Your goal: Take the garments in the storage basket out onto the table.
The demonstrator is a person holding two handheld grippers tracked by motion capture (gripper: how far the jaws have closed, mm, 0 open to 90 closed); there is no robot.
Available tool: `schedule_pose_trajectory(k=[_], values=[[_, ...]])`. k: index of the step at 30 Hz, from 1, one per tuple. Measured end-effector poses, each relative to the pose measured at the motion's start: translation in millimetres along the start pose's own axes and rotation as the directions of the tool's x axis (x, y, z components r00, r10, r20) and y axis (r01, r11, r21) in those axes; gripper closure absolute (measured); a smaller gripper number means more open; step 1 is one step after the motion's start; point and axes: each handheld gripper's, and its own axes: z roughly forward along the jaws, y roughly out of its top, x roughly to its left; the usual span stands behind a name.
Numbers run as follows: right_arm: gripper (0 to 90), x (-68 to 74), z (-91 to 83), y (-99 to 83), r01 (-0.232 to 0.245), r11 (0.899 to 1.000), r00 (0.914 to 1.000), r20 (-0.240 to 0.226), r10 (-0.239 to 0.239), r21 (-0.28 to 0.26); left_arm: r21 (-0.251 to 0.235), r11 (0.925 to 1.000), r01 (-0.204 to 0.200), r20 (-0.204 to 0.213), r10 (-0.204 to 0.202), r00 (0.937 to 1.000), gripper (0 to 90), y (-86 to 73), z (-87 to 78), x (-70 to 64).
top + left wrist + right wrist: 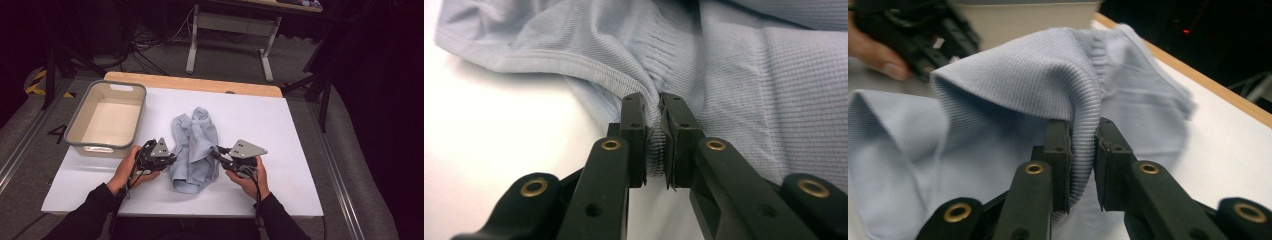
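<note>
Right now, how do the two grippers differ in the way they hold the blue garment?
The left gripper pinches a bunched hem at the garment's left edge, low against the table; the right gripper pinches a ribbed edge on the right side. At the left gripper the cloth lies nearly flat; at the right gripper it arches up over the jaws. Both are shut on cloth.

Crumpled light-blue garment (194, 150) mid-table between left claw (172, 160) and right claw (216, 154), beige bin (83, 116) far left.
</note>
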Motion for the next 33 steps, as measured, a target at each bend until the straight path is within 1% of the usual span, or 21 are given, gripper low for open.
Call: schedule_pose_trajectory(k=[1, 3, 4, 6, 7, 8, 9, 11, 13, 15, 17, 18, 20, 22, 24, 25, 26, 28, 29, 31, 33], values=[[75.9, -4.5, -4.3, -2.8, -0.020, 1.000, 0.9998, 0.006, 0.020, -0.005, -0.006, 1.0000, 0.001, -0.004, -0.001, 1.0000, 81.5, -0.2, -1.1, 0.7], [75.4, -12.1, -13.1, -9.6, -0.039, 0.999, 0.9987, 0.034, 0.038, 0.003, -0.014, 0.9999, 0.002, -0.014, -0.003, 0.9999, 81.6, -0.2, -3.4, 1.5], [75.3, -15.7, -18.5, -14.6, -0.046, 0.999, 0.9976, 0.053, 0.046, 0.010, -0.015, 0.9999, -0.001, -0.023, 0.001, 0.9997, 81.6, -0.1, -4.3, 2.0], [74.4, -19.2, -25.9, -21.6, -0.051, 0.998, 0.9963, 0.071, 0.049, 0.027, -0.021, 0.9998, 0.002, -0.028, -0.003, 0.9996, 81.6, 0.0, -6.5, 3.1], [74.0, -20.9, -29.6, -25.9, -0.057, 0.998, 0.9955, 0.077, 0.054, 0.037, -0.022, 0.9997, 0.001, -0.027, -0.002, 0.9996, 81.6, 0.1, -7.8, 3.5], [73.1, -22.5, -33.1, -30.4, -0.068, 0.997, 0.9945, 0.082, 0.065, 0.042, -0.025, 0.9997, -0.003, -0.039, 0.002, 0.9992, 81.7, 0.4, -9.2, 3.5], [72.9, -23.8, -36.0, -34.7, -0.077, 0.996, 0.9936, 0.086, 0.072, 0.051, -0.026, 0.9996, -0.005, -0.041, 0.004, 0.9991, 81.7, 0.9, -10.7, 4.0], [69.8, -26.2, -40.7, -42.6, -0.088, 0.993, 0.9918, 0.098, 0.081, 0.073, -0.036, 0.9994, -0.001, -0.048, -0.001, 0.9988, 81.7, 1.1, -13.1, 5.3], [69.2, -28.2, -45.4, -49.6, -0.104, 0.991, 0.9902, 0.102, 0.096, 0.080, -0.037, 0.9993, 0.004, -0.054, -0.006, 0.9985, 81.7, 0.8, -15.0, 6.9], [65.1, -28.4, -50.1, -54.7, -0.112, 0.990, 0.9896, 0.100, 0.103, 0.088, -0.039, 0.9992, 0.007, -0.067, -0.010, 0.9977, 81.7, 0.4, -16.7, 8.1], [60.8, -29.5, -54.9, -58.7, -0.121, 0.989, 0.9874, 0.113, 0.110, 0.090, -0.039, 0.9992, 0.009, -0.079, -0.012, 0.9968, 81.5, 0.2, -18.5, 9.3], [57.8, -30.5, -57.5, -60.4, -0.127, 0.988, 0.9863, 0.117, 0.116, 0.088, -0.041, 0.9991, 0.013, -0.086, -0.017, 0.9961, 81.4, 0.1, -19.8, 10.2], [52.2, -33.0, -63.2, -62.7, -0.134, 0.988, 0.9848, 0.123, 0.123, 0.080, -0.049, 0.9984, 0.027, -0.087, -0.032, 0.9957, 80.8, -0.5, -21.3, 11.6], [46.1, -34.8, -68.8, -63.7, -0.150, 0.987, 0.9822, 0.123, 0.141, 0.064, -0.049, 0.9985, 0.026, -0.097, -0.031, 0.9948, 80.2, -0.8, -22.3, 12.0], [40.3, -34.2, -73.7, -62.6, -0.138, 0.989, 0.9848, 0.114, 0.131, 0.058, -0.056, 0.9979, 0.033, -0.100, -0.039, 0.9942, 79.4, -0.7, -23.2, 12.2], [38.3, -34.0, -75.5, -62.2, -0.139, 0.989, 0.9854, 0.105, 0.134, 0.048, -0.060, 0.9975, 0.037, -0.104, -0.043, 0.9937, 78.8, -0.5, -24.4, 12.7], [37.3, -34.0, -77.7, -61.5, -0.140, 0.989, 0.9862, 0.094, 0.136, 0.037, -0.068, 0.9968, 0.042, -0.105, -0.049, 0.9933, 77.8, -0.3, -25.7, 13.2], [35.6, -34.5, -82.8, -58.8, -0.135, 0.991, 0.9871, 0.089, 0.133, 0.012, -0.086, 0.9949, 0.051, -0.123, -0.062, 0.9905, 74.7, -0.1, -30.0, 14.0], [35.4, -34.9, -84.7, -57.6, -0.135, 0.991, 0.9873, 0.085, 0.134, 0.001, -0.095, 0.9940, 0.054, -0.121, -0.066, 0.9905, 74.5, -0.1, -32.2, 14.5], [35.1, -36.5, -89.2, -54.3, -0.130, 0.991, 0.9875, 0.087, 0.131, -0.018, -0.132, 0.9893, 0.062, -0.120, -0.078, 0.9897, 74.4, -0.3, -38.7, 15.6], [38.6, -38.7, -93.7, -50.0, -0.134, 0.990, 0.9855, 0.099, 0.138, -0.044, -0.151, 0.9860, 0.070, -0.103, -0.086, 0.9910, 73.0, -0.1, -42.9, 15.6]])
